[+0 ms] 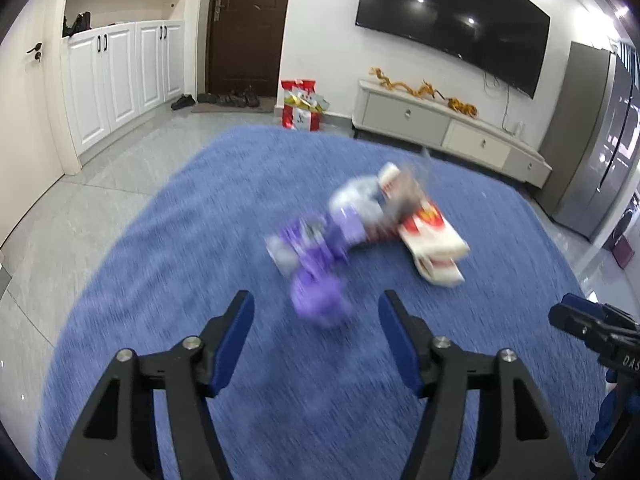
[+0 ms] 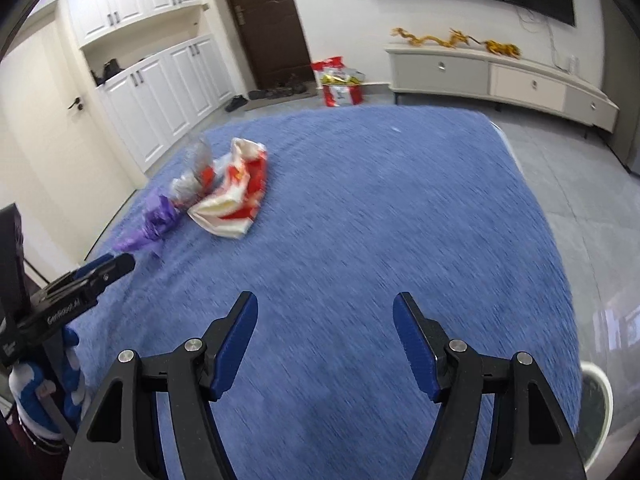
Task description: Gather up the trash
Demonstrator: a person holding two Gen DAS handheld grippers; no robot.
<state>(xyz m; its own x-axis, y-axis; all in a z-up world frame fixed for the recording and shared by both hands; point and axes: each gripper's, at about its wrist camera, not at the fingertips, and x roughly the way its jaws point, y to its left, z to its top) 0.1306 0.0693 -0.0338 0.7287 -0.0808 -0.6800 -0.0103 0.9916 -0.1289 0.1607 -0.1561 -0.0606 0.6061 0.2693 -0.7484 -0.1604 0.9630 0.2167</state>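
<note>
A pile of trash lies on a blue cloth-covered table (image 1: 200, 240). It holds a crumpled purple wrapper (image 1: 316, 280), a silvery wrapper (image 1: 356, 200) and a red-and-white snack bag (image 1: 432, 240). The view is blurred by motion. My left gripper (image 1: 316, 306) is open and empty, with the purple wrapper just ahead between its fingertips. In the right wrist view the purple wrapper (image 2: 156, 220), silvery wrapper (image 2: 192, 180) and red-and-white bag (image 2: 236, 200) lie far to the left. My right gripper (image 2: 325, 306) is open and empty over bare cloth.
The right gripper's tip (image 1: 576, 320) shows at the right edge of the left view; the left gripper (image 2: 92, 276) shows at the left of the right view. Beyond the table are white cabinets (image 1: 120, 80), a dark door (image 1: 248, 28), a red gift bag (image 1: 300, 104), a TV stand (image 1: 440, 120). A white round bin rim (image 2: 600, 400) sits low right.
</note>
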